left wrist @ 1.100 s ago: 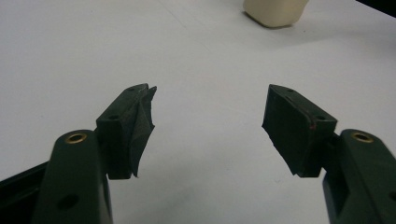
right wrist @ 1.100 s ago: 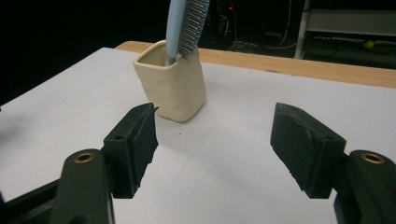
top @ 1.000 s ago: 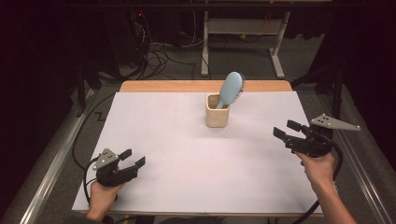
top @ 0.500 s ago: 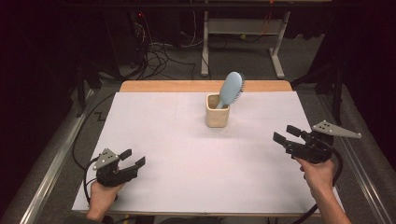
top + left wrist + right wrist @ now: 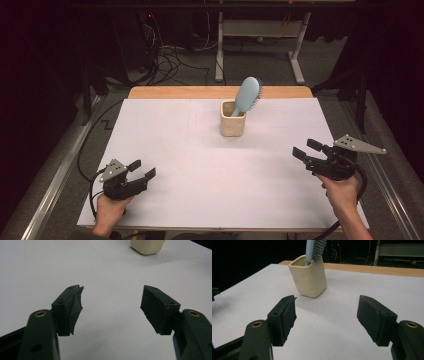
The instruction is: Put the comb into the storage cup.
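A cream cup point(image 5: 233, 119) stands upright at the back middle of the white table, with a light blue hairbrush point(image 5: 248, 95) set handle-down in it and leaning right. The cup point(image 5: 309, 279) and the brush point(image 5: 314, 249) rise ahead of my right gripper's jaws; the cup's base point(image 5: 147, 246) shows at the top of the left gripper view. My left gripper point(image 5: 141, 169) rests near the front left corner, open and empty, far from the cup. My right gripper point(image 5: 306, 149) hovers at the right side, open and empty, pointing toward the cup.
The white sheet point(image 5: 200, 165) covers the table, with a wooden strip point(image 5: 200, 92) along its far edge. Beyond it stand a metal frame point(image 5: 260, 35) and cables point(image 5: 170, 55) on the dark floor. Metal rails run along both table sides.
My right gripper has drifted slightly down and toward the front of the table. The left gripper, cup and brush have stayed put.
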Action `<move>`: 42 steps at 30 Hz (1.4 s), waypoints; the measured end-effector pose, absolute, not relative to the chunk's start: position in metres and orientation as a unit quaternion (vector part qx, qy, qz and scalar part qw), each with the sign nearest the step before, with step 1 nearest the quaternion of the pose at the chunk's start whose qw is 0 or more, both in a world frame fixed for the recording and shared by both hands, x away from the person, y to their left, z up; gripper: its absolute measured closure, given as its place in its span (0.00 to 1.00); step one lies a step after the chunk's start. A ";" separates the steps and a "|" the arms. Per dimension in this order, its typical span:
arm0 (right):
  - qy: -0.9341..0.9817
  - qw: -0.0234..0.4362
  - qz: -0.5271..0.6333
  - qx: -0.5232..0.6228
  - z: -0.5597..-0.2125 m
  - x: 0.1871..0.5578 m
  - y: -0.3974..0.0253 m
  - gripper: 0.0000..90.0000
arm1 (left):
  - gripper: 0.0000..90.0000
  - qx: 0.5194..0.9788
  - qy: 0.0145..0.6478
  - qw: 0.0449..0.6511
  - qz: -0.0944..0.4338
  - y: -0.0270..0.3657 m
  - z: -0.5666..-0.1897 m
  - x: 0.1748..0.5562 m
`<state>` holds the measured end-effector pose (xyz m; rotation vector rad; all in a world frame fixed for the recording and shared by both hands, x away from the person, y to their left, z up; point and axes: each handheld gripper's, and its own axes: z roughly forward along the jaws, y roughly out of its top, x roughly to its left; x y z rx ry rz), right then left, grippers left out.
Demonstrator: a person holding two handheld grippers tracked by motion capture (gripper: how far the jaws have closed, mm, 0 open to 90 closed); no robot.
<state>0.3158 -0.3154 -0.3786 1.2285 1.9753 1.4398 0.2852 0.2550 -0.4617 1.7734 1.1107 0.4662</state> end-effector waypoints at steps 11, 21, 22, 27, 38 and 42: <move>0.707 0.206 0.515 0.438 -0.384 0.309 -0.316 0.35 | 0.37 0.726 0.455 0.479 0.191 0.255 -0.462 0.285; 0.708 0.208 0.512 0.439 -0.392 0.304 -0.317 0.35 | 0.37 0.726 0.455 0.479 0.190 0.255 -0.462 0.285; 0.708 0.208 0.512 0.440 -0.393 0.304 -0.316 0.35 | 0.37 0.726 0.455 0.479 0.191 0.255 -0.462 0.285; 0.708 0.208 0.511 0.442 -0.396 0.302 -0.318 0.35 | 0.37 0.726 0.455 0.479 0.190 0.255 -0.462 0.285; 0.704 0.209 0.511 0.447 -0.401 0.298 -0.322 0.35 | 0.37 0.726 0.455 0.479 0.191 0.255 -0.462 0.285; 0.703 0.209 0.511 0.449 -0.403 0.297 -0.323 0.35 | 0.37 0.726 0.455 0.479 0.191 0.255 -0.462 0.285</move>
